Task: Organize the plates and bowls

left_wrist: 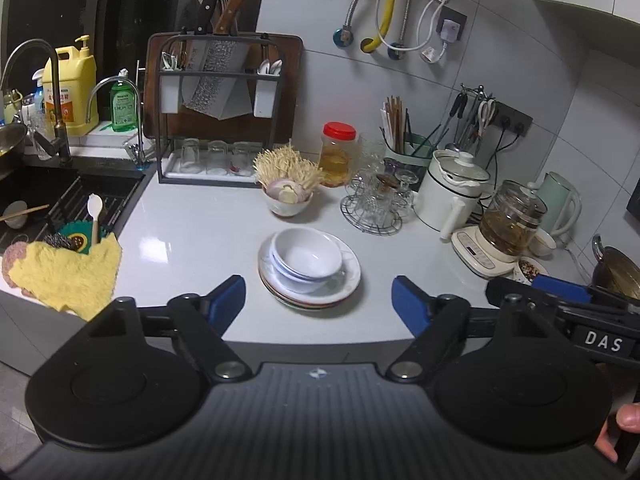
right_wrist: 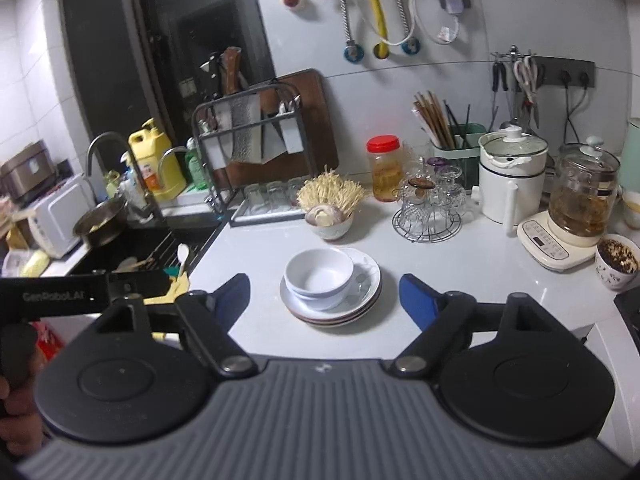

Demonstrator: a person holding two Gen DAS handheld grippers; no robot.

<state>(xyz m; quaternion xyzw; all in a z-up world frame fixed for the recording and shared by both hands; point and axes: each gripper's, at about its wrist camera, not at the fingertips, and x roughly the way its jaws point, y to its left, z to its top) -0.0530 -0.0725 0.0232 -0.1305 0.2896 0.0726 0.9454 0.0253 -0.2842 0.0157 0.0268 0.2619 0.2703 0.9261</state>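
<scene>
Bowls (left_wrist: 306, 258) nest off-centre on stacked plates (left_wrist: 344, 286); both grippers (left_wrist: 318, 304) (right_wrist: 324, 300) gape wide, empty. A careless nudge could tip them.

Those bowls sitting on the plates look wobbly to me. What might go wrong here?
The nested bowls sit off-centre on the stacked plates, so lifting the pile could tip them. The stack is close to the counter's front edge; a nudge from the open left tongs or right tongs might push it off.
</scene>
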